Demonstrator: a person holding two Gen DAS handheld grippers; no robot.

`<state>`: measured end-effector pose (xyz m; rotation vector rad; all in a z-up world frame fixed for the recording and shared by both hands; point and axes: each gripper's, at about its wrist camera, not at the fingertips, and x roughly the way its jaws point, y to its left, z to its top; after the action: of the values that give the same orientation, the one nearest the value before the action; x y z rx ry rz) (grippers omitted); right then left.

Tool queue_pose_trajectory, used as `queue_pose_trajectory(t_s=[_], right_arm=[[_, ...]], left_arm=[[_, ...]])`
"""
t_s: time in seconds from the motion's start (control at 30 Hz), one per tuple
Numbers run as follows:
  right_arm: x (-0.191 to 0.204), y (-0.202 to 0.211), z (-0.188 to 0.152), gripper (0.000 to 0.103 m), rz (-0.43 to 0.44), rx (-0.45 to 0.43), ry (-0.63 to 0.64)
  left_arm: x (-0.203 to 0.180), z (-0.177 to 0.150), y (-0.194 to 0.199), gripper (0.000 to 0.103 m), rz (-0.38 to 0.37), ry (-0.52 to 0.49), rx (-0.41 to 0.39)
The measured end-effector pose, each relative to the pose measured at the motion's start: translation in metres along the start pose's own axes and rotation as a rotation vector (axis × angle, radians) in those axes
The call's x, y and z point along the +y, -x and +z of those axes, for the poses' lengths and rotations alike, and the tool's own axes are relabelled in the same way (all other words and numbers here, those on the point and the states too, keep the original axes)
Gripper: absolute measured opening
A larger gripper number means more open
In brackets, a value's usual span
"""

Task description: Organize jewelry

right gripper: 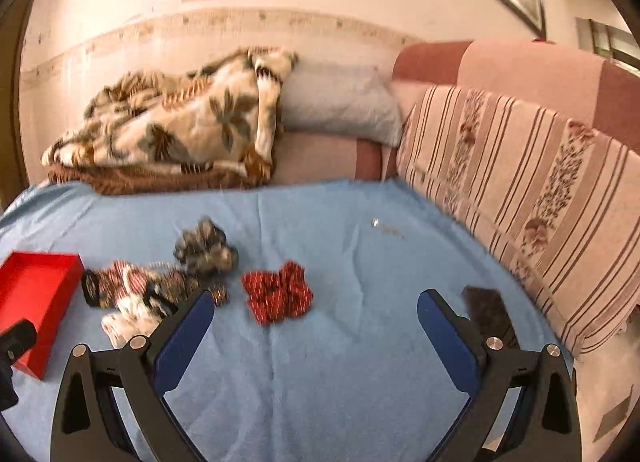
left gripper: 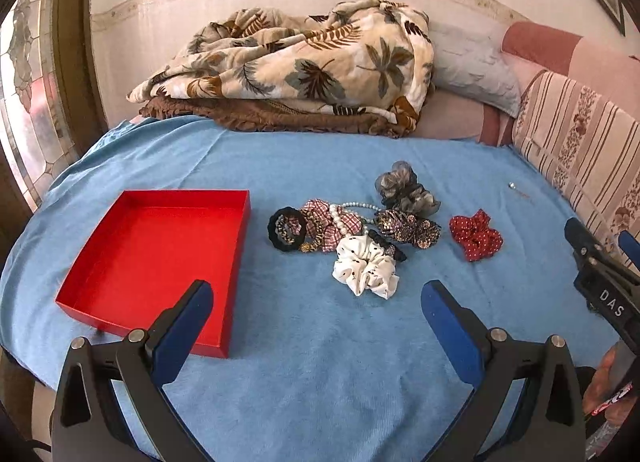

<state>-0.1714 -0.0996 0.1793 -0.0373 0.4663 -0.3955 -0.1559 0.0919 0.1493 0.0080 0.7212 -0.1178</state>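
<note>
both grippers are hovering wide apart and empty: left gripper (left gripper: pixel 318 302), right gripper (right gripper: pixel 316 312). the red polka-dot scrunchie (right gripper: pixel 277 291) is lying alone on the blue blanket (right gripper: pixel 340 362), well apart from the empty red tray (left gripper: pixel 160 250). advice: come down straddling its bunched middle, pinching fabric only.

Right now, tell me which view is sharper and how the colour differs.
Left wrist view: sharp, daylight-toned, the red box and white scrunchie crisp. Right wrist view: motion-blurred with a warm orange cast, the red scrunchie smeared. Both bend straight lines at the edges.
</note>
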Motion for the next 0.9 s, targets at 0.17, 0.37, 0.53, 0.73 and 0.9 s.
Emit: queue_pose_trajectory(t_s=[0.17,0.37,0.53,0.73,0.9], right_arm=[[0.006,0.002,-0.001,0.103,0.014,0.029,0.007],[0.012,-0.005,-0.01,0.103,0.061,0.133,0.035],[0.018,-0.003,-0.013,0.103,0.066,0.133,0.056],[0.016,-0.007,-0.015,0.103,0.073,0.15,0.041],[0.015,-0.013,-0.019,0.103,0.083,0.17,0.038]], left_arm=[[0.009,-0.003,0.003,0.103,0.017,0.008,0.01],[0.014,-0.009,0.004,0.103,0.029,0.009,0.017],[0.014,-0.011,0.005,0.103,0.043,0.0,0.001],[0.011,-0.011,0.004,0.103,0.046,-0.008,0.004],[0.007,-0.012,-0.002,0.103,0.049,-0.021,0.02]])
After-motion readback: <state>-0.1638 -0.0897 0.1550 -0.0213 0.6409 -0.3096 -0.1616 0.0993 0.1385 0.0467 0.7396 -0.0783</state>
